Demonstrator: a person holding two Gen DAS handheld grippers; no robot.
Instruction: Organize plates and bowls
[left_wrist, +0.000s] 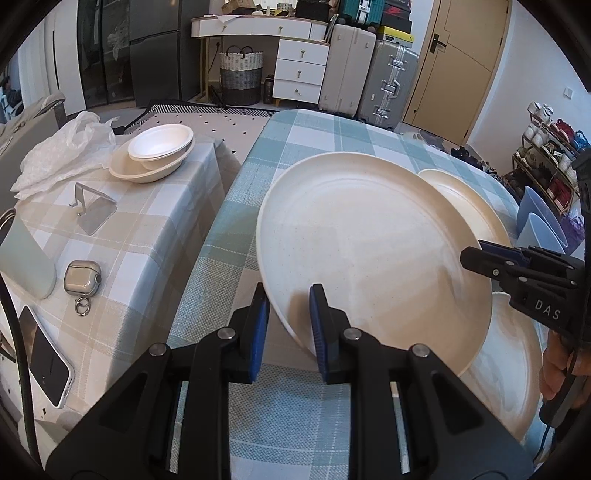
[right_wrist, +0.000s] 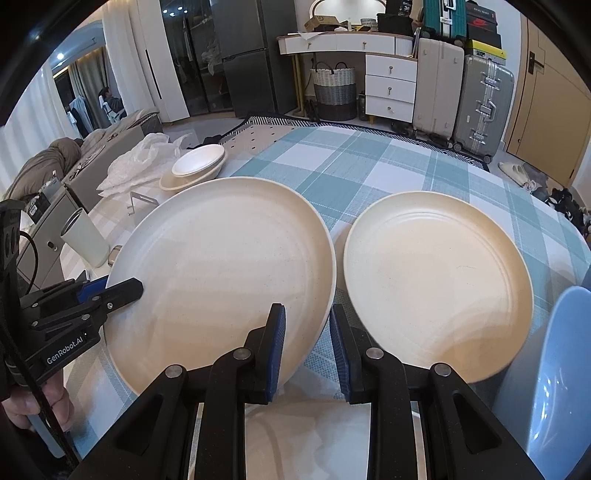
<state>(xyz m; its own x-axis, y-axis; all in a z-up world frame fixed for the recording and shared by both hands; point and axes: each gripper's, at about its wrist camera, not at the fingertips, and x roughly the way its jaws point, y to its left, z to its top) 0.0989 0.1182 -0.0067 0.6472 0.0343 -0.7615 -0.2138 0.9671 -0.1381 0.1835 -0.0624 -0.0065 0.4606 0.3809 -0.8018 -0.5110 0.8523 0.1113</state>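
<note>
Cream speckled plate (left_wrist: 362, 236) is the one you've got, tilted up off the counter (left_wrist: 229, 236), with both sets of fingers pinching its rim from opposite edges: your left gripper (left_wrist: 290, 328) on the near-left rim, your right gripper (right_wrist: 307, 345) clamped on the right one. Just beside it a second cream plate (right_wrist: 439, 280) lies flat on the teal check cloth, and a third plate (left_wrist: 513, 354) sits partly under the lifted one. Light blue bowls (left_wrist: 539, 229) stand on edge at the right. Off to the left, stacked white bowls (left_wrist: 159, 151) rest near a crumpled plastic bag (left_wrist: 62, 151).
</note>
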